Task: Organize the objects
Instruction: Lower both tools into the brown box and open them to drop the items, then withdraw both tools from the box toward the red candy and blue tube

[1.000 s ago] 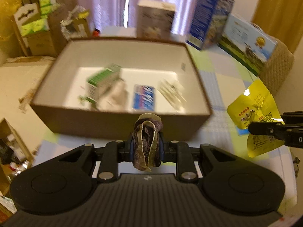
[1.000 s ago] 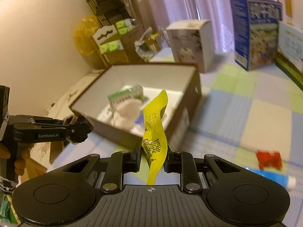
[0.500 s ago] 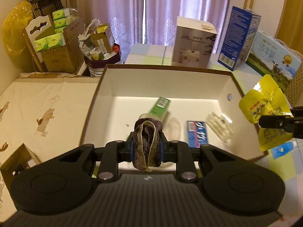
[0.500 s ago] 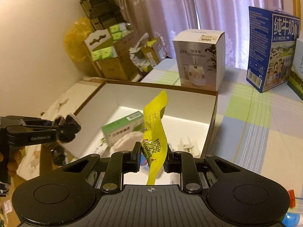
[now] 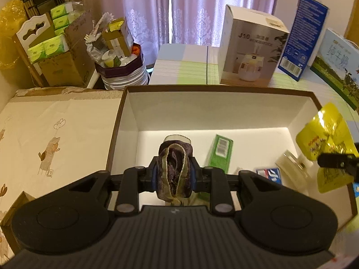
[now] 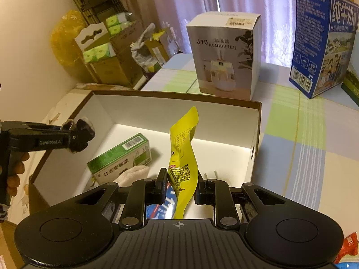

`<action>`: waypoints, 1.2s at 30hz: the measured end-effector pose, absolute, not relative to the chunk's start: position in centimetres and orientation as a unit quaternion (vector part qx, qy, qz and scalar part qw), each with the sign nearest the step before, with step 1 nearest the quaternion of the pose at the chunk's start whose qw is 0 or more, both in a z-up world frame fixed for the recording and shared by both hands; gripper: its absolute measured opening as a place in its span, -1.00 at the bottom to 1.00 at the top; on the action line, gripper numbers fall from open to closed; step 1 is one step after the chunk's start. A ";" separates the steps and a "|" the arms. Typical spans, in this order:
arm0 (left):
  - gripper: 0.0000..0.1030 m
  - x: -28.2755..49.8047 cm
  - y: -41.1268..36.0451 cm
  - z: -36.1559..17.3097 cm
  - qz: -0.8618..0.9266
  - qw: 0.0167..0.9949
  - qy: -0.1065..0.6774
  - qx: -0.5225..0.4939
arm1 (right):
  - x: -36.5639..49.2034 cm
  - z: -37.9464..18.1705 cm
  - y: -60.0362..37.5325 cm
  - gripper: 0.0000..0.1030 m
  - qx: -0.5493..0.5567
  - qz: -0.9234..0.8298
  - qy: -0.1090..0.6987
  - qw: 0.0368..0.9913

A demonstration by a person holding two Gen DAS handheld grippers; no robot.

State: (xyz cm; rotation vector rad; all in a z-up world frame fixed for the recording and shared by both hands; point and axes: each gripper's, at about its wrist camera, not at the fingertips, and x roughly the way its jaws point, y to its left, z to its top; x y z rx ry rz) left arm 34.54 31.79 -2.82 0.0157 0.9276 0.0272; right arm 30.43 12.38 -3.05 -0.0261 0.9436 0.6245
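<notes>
The left gripper [image 5: 174, 176] holds a folded cloth [image 5: 174, 172] over the box [image 5: 224, 112], its fingers having just eased open slightly. The right gripper [image 6: 180, 189] clamps a yellow packet [image 6: 182, 157].

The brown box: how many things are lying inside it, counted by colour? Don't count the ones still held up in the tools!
Green: 1, the green carton
Blue: 1, the blue packet
White: 1, the white soft bundle
Clear: 1, the clear plastic pack
Total: 4 things in the brown box
</notes>
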 end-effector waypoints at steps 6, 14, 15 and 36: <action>-0.13 37.2 31.9 -4.0 0.004 0.893 0.450 0.010 | 31.8 -3.7 13.0 -0.62 -0.011 0.287 0.453 0.844; 0.25 37.9 32.1 -4.7 0.002 0.890 0.456 0.007 | 32.7 -4.1 14.4 -0.51 -0.030 0.277 0.435 0.856; 0.29 37.8 32.2 -4.7 0.002 0.890 0.457 0.004 | 32.7 -4.1 14.5 -0.42 -0.033 0.276 0.430 0.859; 0.69 32.8 30.8 -2.8 0.002 0.883 0.468 -0.013 | 28.1 -2.8 12.9 -0.16 -0.046 0.296 0.433 0.850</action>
